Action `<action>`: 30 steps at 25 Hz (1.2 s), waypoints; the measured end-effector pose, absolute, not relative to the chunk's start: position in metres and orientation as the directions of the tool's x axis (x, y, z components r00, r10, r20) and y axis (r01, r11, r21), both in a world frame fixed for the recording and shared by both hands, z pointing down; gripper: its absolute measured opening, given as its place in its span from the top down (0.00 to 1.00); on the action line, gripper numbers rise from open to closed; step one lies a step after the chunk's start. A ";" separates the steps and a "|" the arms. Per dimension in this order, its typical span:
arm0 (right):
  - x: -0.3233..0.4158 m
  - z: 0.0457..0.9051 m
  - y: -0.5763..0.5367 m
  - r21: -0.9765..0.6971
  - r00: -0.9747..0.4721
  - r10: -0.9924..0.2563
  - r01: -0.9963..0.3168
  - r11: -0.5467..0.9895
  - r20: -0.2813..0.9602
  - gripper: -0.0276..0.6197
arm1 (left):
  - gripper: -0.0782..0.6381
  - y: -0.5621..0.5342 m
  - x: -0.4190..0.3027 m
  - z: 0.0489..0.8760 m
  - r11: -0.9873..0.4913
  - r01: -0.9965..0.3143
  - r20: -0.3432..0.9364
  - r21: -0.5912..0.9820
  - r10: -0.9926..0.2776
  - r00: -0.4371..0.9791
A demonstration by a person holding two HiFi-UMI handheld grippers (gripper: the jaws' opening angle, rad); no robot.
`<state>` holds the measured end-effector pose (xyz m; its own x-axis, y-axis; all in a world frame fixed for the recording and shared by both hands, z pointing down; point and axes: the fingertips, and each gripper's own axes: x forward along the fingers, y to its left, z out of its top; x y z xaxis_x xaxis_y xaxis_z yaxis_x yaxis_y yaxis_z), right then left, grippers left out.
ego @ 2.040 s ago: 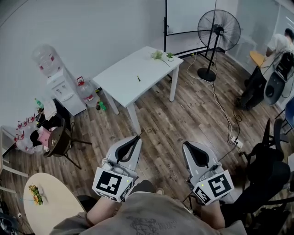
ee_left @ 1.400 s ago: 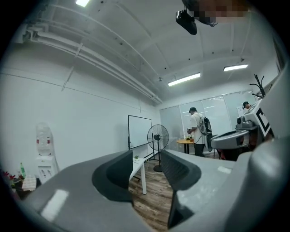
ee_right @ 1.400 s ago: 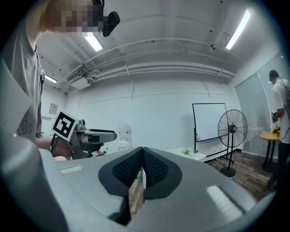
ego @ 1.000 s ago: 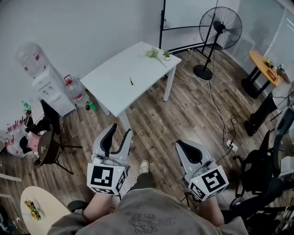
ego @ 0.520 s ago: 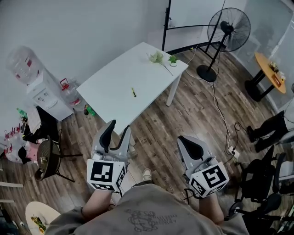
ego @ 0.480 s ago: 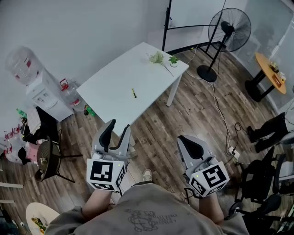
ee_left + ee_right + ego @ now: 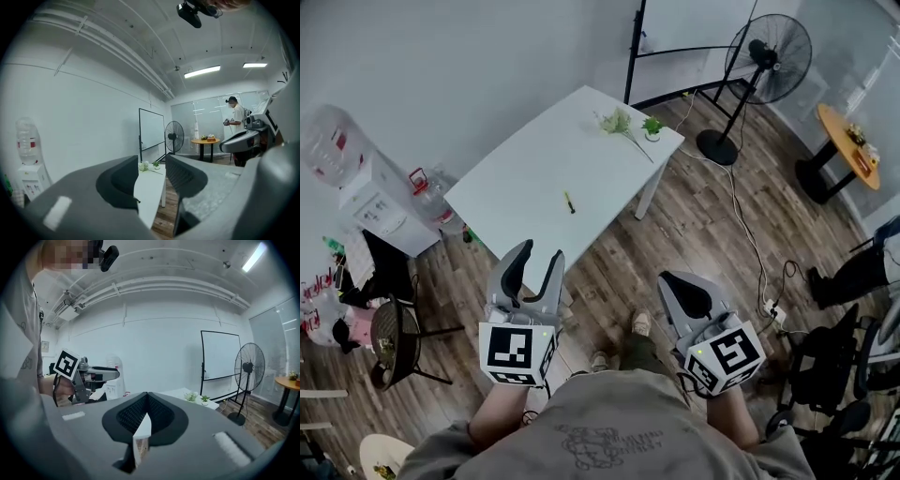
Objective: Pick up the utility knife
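White table [image 7: 525, 169] with the utility knife [image 7: 569, 202] sits nearer now; left hand-held gripper [image 7: 539, 251] gapes, right hand-held gripper [image 7: 675, 281] closed.

Desk [image 7: 516, 183]: the top is showing a smooth, matt white finish. Floor [image 7: 703, 234]: brown wood planks are showing grain. Left gripper [image 7: 537, 251] and right gripper [image 7: 682, 281]: both are wearing matt grey plastic shells, and their pads [image 7: 183, 176] are showing dark, finely ribbed faces. Fan [image 7: 778, 47]: a black wire grille is looking like metal. Bottle [image 7: 328, 150]: it is looking like translucent plastic. Wall [image 7: 487, 56]: it is reading as matt white.
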<state>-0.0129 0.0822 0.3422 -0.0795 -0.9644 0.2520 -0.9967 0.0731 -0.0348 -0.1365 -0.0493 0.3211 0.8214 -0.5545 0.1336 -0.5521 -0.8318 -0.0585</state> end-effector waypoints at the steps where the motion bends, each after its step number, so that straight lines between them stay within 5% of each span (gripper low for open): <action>1: -0.011 0.344 0.079 -0.032 -0.085 -0.963 -0.996 0.080 0.255 0.91 | 0.63 -0.051 -0.133 0.324 -0.834 -0.549 0.139 -0.064 -0.552 0.822; 15: 0.061 0.347 -0.001 0.019 -0.192 -0.953 -0.979 0.201 0.236 0.91 | 0.63 -0.110 -0.077 0.335 -0.771 -0.632 0.161 -0.081 -0.636 0.755; 30: 0.180 0.348 -0.149 -0.002 -0.471 -0.846 -0.874 0.486 0.250 0.91 | 0.63 -0.210 0.016 0.333 -0.566 -0.822 0.203 -0.058 -0.813 0.545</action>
